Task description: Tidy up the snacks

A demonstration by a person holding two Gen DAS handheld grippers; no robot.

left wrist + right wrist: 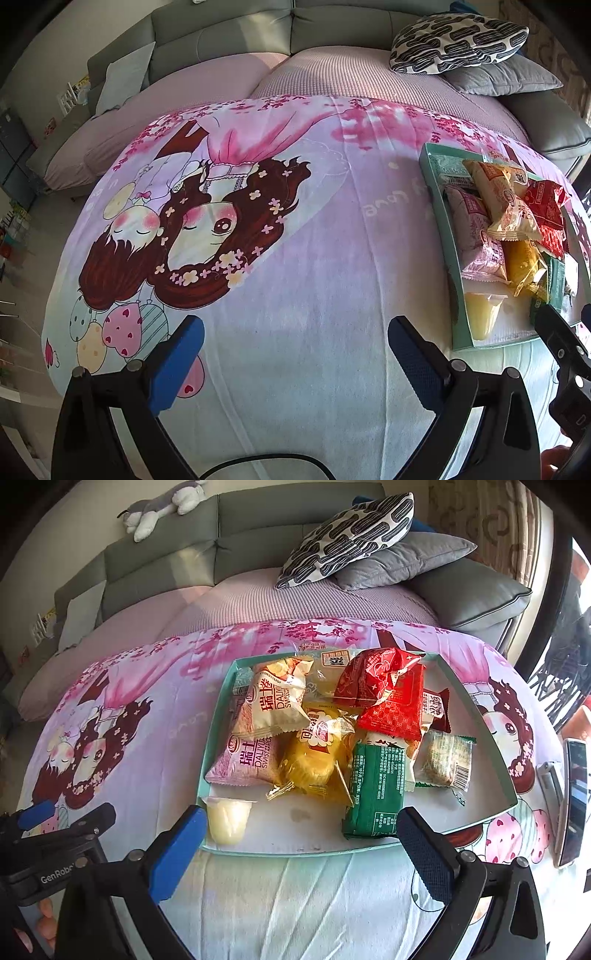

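Snacks sit piled in a shallow teal tray on the cartoon-print blanket, directly ahead of the right gripper, whose blue-padded fingers are spread wide with nothing between them. Its tips frame the tray's near edge: the left finger is just beside a small jelly cup, the right finger just beside a green packet. Over to the side, the left gripper hangs above bare blanket, also released and empty, with the tray well off to its right.

Inside the tray now: one jelly cup in the near left corner, one green packet lying lengthwise, one yellow cake wrapper in the middle, and two Swiss-roll packs, a pink one underneath and a cream one resting on top of it. Two red packets are stacked toward the back, and one clear-wrapped biscuit lies apart on the right. More wrappers peek out beneath the pile, too hidden to count.

A phone lies on the blanket right of the tray.
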